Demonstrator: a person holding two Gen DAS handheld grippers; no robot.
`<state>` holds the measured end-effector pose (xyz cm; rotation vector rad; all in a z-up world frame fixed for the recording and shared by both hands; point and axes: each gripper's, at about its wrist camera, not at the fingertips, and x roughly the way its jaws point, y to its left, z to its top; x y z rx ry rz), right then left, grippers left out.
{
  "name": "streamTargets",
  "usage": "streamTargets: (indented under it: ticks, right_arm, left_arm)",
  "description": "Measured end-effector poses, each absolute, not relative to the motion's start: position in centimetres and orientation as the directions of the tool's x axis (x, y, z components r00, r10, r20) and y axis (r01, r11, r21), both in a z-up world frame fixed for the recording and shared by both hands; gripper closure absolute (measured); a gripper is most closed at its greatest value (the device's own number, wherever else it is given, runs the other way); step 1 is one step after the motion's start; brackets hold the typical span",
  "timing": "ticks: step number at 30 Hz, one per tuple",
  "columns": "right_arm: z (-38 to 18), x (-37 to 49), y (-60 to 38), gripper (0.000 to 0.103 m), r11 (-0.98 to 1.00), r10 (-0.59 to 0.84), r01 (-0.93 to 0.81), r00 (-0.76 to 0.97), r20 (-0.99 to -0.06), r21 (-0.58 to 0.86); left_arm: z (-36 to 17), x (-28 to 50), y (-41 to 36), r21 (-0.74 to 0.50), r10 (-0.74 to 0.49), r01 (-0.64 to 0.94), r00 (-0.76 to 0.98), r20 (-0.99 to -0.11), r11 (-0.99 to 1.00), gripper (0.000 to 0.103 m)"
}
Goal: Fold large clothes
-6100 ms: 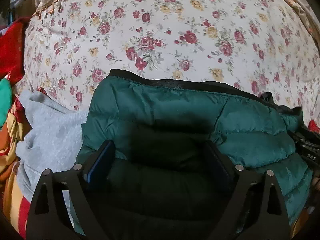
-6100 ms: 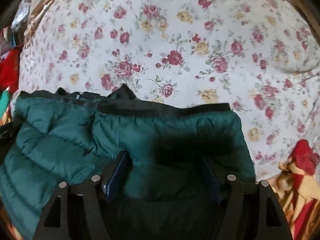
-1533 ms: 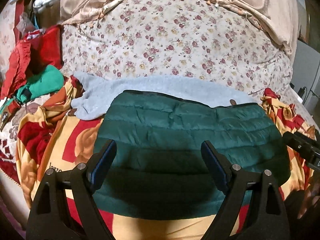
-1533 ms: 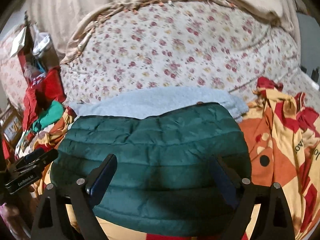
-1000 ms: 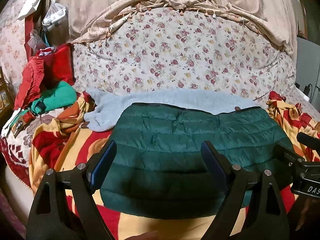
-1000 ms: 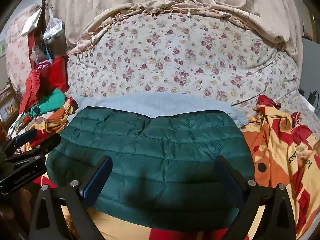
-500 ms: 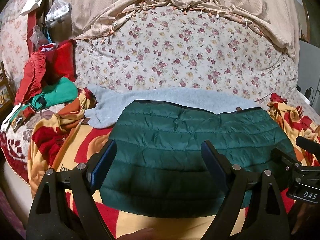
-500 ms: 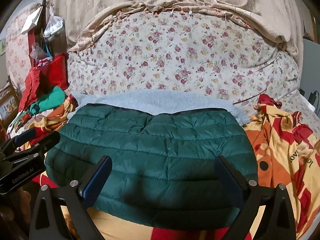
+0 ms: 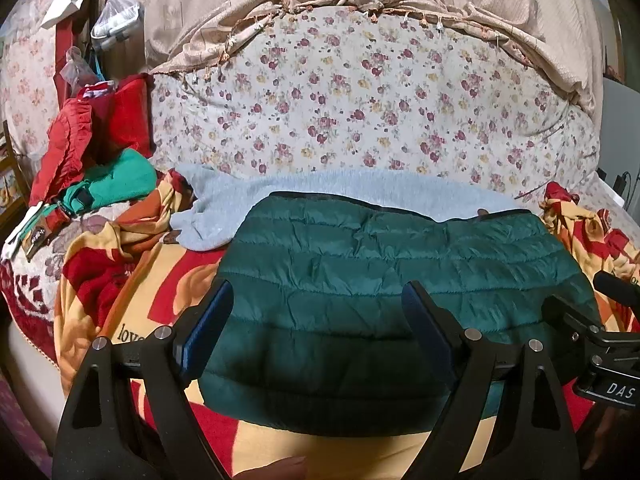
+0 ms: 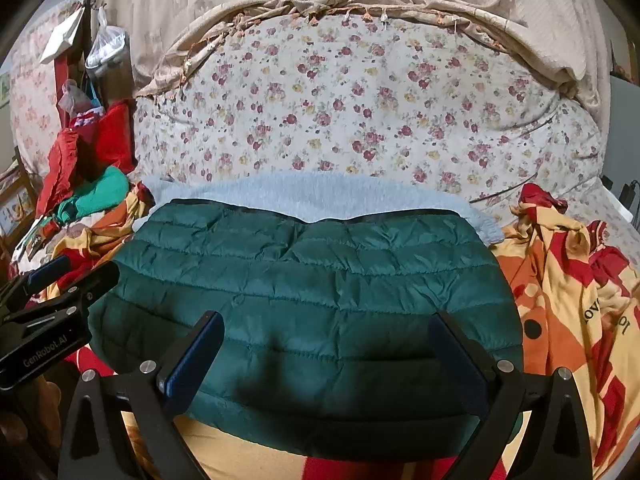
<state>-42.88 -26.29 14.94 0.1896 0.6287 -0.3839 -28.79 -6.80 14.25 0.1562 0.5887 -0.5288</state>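
1. Green puffer jacket [image 9: 392,280] lies folded on the bed's patterned blanket [image 9: 160,280], near its front edge.
2. Left tool [image 9: 316,312] and right tool [image 10: 326,346] hover above it, fingers spread wide, gripping nothing.

Green quilted jacket [image 9: 400,280] folded flat on blanket.

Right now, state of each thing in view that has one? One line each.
green puffer jacket: folded, flat on the blanket, not gripped.
grey sweater: spread out, partly under the jacket's far edge.
patterned blanket: bunched at the right side.
left gripper: open, empty, above the jacket.
right gripper: open, empty, above the jacket.
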Motion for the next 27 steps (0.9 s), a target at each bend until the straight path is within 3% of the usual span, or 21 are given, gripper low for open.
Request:
streamTargets:
  ticks: [27]
  right_arm:
    - [14.2,-41.8,-27.1,0.002,0.913,-0.285,0.404,0.726,-0.626,0.053]
  left_arm:
    - [13.0,-28.5,-7.4,-0.012,-0.425,0.517,0.69,-0.586,0.856,0.016]
